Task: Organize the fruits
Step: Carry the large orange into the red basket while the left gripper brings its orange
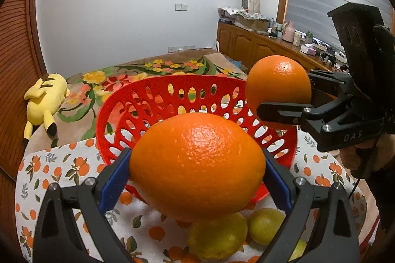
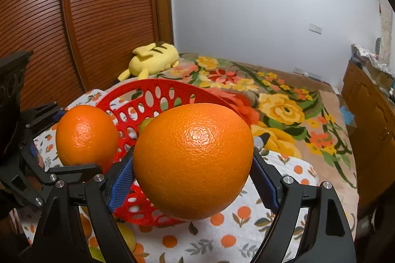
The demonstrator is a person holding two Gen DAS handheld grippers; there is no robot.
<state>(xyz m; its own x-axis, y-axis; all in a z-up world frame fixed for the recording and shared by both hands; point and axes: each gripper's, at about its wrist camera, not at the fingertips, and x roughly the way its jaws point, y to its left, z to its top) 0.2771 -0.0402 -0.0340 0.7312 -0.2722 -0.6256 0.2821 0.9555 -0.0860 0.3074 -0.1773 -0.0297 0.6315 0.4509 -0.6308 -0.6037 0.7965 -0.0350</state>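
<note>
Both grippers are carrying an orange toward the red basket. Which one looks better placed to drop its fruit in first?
Probably the right. Seen from the left wrist, the right gripper holds its orange level with the red basket's rim at its side. The left gripper's orange sits nearer the camera, over the yellow-green fruits outside the basket.

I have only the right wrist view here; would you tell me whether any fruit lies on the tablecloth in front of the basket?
Observer: Yes. At least two yellow-green fruits lie on the tablecloth in front of the red basket, below the orange that the left gripper holds.
Operator: Thank you. Is that hold square?
Observer: Both blue pads press on opposite sides of the orange.
Operator: And where does my own fruit hang?
Observer: The right gripper holds the second orange close by the basket's right rim; whether it is over the basket I cannot tell.
</note>
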